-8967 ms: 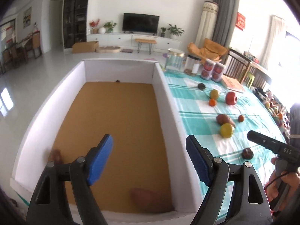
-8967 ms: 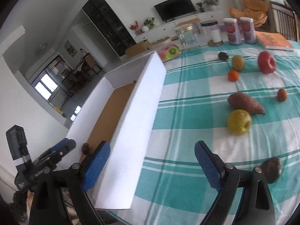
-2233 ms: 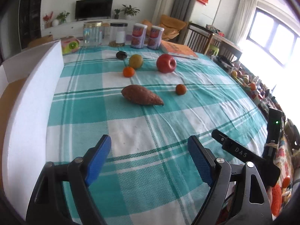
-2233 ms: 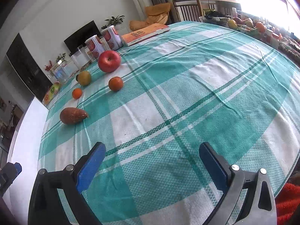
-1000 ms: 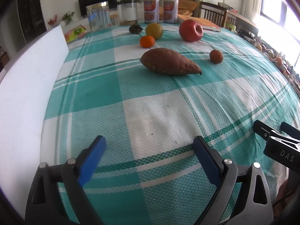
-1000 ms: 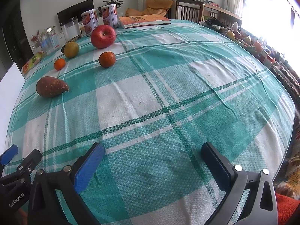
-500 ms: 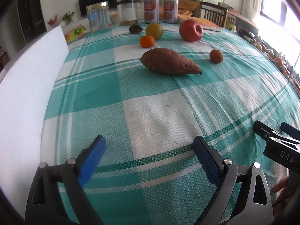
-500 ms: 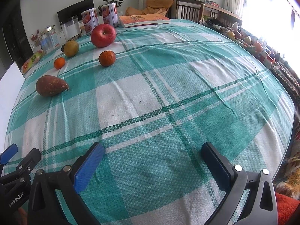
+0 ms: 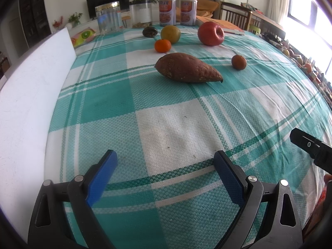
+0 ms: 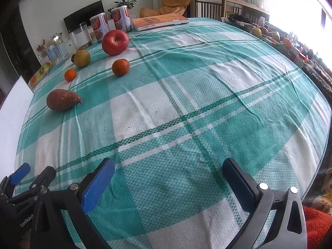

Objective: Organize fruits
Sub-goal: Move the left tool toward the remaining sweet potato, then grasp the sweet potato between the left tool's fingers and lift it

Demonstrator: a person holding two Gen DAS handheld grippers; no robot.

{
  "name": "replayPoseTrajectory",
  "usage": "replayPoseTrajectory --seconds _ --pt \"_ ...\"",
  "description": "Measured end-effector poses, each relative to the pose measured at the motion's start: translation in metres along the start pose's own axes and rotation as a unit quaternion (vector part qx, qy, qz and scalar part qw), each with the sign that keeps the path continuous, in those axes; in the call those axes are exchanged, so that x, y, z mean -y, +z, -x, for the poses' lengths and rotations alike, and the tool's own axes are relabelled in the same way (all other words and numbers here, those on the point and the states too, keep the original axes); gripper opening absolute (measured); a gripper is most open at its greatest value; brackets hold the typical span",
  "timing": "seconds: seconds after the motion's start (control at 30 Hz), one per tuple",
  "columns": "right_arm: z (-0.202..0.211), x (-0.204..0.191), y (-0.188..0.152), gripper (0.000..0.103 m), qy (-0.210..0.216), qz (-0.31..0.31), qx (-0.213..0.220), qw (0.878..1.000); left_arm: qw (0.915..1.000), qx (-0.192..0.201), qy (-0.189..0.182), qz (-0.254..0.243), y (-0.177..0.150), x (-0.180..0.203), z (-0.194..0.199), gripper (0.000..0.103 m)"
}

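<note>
While both claws hang low over the checked tablecloth [image 9: 176, 128], the left claw [image 9: 165, 166] and right claw [image 10: 169, 173] gape wide, holding nothing. Past the left one, upper centre, lies the sweet potato [image 9: 187, 68]; beyond it sit an apple [image 9: 210, 33] and oranges.

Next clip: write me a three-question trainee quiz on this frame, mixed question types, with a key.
1. True or false: the left tool is shut on the sweet potato.
2. Which lies nearest the sweet potato? A) red apple B) small orange beyond it C) book
3. Fill in: the white box wall stands on the ____ side of the left wrist view.

Key: 1. False; both the left tool and the right tool are open and empty. 2. B. 3. left.
</note>
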State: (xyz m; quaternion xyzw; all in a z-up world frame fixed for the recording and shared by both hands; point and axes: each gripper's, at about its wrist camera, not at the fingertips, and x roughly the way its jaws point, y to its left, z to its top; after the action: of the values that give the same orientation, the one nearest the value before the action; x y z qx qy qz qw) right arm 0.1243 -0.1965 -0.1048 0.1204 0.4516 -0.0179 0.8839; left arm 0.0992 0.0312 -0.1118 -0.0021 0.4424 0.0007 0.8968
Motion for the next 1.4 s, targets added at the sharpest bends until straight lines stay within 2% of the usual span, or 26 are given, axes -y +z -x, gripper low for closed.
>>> replayPoseTrajectory --seconds 0.13,0.2,0.27,0.37,0.5,0.63,0.7,0.77,0.8,0.9,1.0,1.03,1.07,1.1,1.17,1.27,1.4 --pt "0.008 0.027 0.0 0.103 0.046 -0.077 0.008 0.996 0.9999 -0.004 -0.01 -0.008 -0.001 -0.001 0.0 0.096" --pt "0.009 0.028 0.001 0.103 0.054 -0.084 0.01 0.995 0.9997 -0.018 -0.013 -0.006 0.001 -0.003 0.001 0.096" --pt "0.009 0.024 0.001 0.103 0.049 -0.075 0.009 0.996 0.9986 -0.029 -0.031 0.033 0.009 -0.008 0.003 0.095" --pt "0.007 0.016 0.001 0.103 0.04 -0.057 0.007 0.998 0.991 -0.031 -0.091 0.093 0.033 -0.011 0.0 0.095" --pt "0.004 0.011 0.001 0.103 0.029 -0.041 0.006 0.999 0.9794 -0.037 -0.121 0.158 0.08 -0.011 -0.022 0.095" --pt "0.005 0.013 0.001 0.103 0.035 -0.044 0.007 0.998 0.9802 -0.07 -0.116 0.144 0.114 0.005 -0.064 0.095" --pt "0.005 0.015 0.001 0.103 0.039 -0.048 0.009 0.998 0.9849 -0.07 -0.103 0.12 0.126 0.015 -0.079 0.095" --pt "0.005 0.015 0.001 0.103 0.039 -0.048 0.01 0.998 0.9856 -0.073 -0.119 0.096 0.134 0.025 -0.09 0.095" --pt "0.005 0.015 0.001 0.103 0.039 -0.047 0.01 0.998 0.9877 -0.069 -0.114 0.081 0.136 0.029 -0.09 0.095" --pt "0.003 0.013 0.002 0.103 0.035 -0.042 0.01 0.998 0.9902 -0.069 -0.105 0.061 0.131 0.031 -0.086 0.094" --pt "0.003 0.011 0.001 0.103 0.032 -0.04 0.012 0.999 0.9946 -0.06 -0.067 0.053 0.118 0.023 -0.077 0.09" --pt "0.003 0.01 0.002 0.103 0.03 -0.039 0.012 0.999 0.9961 -0.054 -0.052 0.046 0.116 0.021 -0.075 0.068" --pt "0.002 0.01 0.002 0.103 0.028 -0.038 0.012 0.999 0.9978 -0.047 -0.035 0.03 0.114 0.021 -0.072 0.055" --pt "0.002 0.009 0.002 0.103 0.026 -0.036 0.012 0.999 0.9983 -0.043 -0.034 0.022 0.112 0.021 -0.07 0.044" --pt "0.002 0.009 0.002 0.103 0.024 -0.034 0.012 0.999 0.9984 -0.041 -0.033 0.023 0.105 0.015 -0.065 0.044" --pt "0.002 0.011 0.002 0.103 0.029 -0.039 0.013 0.999 0.9973 -0.053 -0.05 0.01 0.087 0.011 -0.051 0.044" --pt "0.003 0.011 0.001 0.103 0.029 -0.04 0.014 0.999 0.9959 -0.06 -0.068 -0.008 0.049 0.004 -0.016 0.044"
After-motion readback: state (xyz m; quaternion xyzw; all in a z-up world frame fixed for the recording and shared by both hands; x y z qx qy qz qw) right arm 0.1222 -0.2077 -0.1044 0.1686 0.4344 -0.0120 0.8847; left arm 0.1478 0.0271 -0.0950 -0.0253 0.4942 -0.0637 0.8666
